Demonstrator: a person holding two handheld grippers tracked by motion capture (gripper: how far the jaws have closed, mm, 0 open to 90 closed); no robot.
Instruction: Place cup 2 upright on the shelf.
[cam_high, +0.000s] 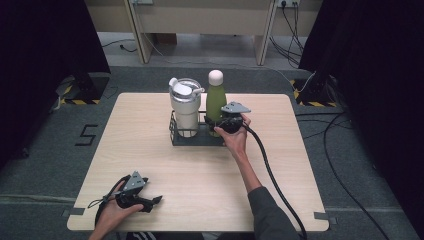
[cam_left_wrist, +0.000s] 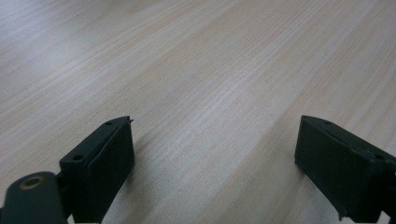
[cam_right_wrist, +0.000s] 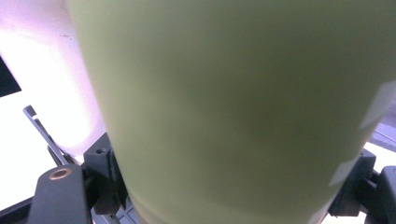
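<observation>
Clamped low on the green bottle (cam_high: 216, 102) with the right gripper (cam_high: 223, 124), jaws hugging both sides, for a steady lift from the rack (cam_high: 197, 139). Resting wide open on the table (cam_high: 150, 150), left gripper (cam_high: 150, 202), clear of the action.

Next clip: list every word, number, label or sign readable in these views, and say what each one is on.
"5": a black numeral marked on the grey floor, left of the table.
Green bottle: no readable print; pale patches at its edge in the right gripper view are too blurred to tell.
White tumbler, black rack and both tools: no text visible.
</observation>
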